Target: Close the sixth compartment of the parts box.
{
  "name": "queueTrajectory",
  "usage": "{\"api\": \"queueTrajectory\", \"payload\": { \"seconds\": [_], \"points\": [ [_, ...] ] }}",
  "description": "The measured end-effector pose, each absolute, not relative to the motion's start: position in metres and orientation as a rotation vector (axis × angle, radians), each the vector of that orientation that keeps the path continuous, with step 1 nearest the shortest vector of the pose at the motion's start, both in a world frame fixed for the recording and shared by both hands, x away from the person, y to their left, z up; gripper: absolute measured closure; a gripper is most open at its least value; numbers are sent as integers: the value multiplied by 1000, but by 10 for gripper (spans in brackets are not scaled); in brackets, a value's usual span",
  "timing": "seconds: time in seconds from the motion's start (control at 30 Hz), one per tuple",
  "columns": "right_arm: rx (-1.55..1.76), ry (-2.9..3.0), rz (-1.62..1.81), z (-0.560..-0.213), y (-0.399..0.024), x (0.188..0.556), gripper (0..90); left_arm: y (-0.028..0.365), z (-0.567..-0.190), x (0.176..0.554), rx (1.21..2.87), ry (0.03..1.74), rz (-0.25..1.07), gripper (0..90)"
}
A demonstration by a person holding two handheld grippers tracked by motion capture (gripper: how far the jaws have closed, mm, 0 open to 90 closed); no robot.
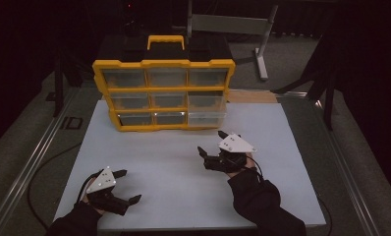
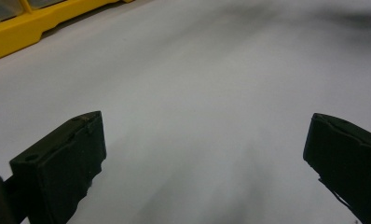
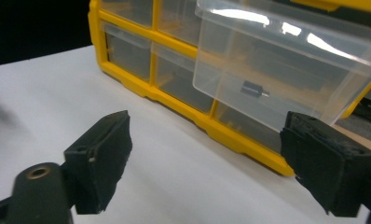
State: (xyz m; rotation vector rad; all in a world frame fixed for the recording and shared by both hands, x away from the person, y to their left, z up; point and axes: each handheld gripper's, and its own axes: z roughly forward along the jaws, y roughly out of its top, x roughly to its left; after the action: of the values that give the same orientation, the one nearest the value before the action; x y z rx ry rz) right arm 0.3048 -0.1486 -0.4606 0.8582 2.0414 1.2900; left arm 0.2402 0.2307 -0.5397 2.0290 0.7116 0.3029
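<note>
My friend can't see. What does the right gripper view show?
A clear drawer sticks out of a yellow organizer, with a small dark part inside. The right tool is open just in front, above the white board.

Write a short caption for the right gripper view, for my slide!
Open right gripper faces a yellow organizer whose clear drawer sticks out, a small dark part inside.
</note>
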Motion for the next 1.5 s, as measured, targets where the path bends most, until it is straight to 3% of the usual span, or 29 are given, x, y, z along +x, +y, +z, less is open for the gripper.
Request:
{"api": "queueTrajectory", "payload": {
  "seconds": [0.5, 0.67, 0.9, 1.0, 1.5],
  "points": [
    [929, 2067, 1218, -469, -148, 314, 562, 231, -540, 240, 2031, 711, 302, 0],
    [967, 2074, 1202, -467, -151, 320, 730, 231, -540, 240, 2029, 711, 304, 0],
    [970, 2065, 1181, -459, -154, 326, 856, 231, -540, 240, 2030, 712, 298, 0],
    [970, 2052, 1180, -457, -154, 329, 900, 231, -540, 240, 2030, 711, 302, 0],
    [946, 2056, 1128, -453, -149, 344, 900, 231, -541, 240, 2031, 711, 301, 0]
  ]
}}
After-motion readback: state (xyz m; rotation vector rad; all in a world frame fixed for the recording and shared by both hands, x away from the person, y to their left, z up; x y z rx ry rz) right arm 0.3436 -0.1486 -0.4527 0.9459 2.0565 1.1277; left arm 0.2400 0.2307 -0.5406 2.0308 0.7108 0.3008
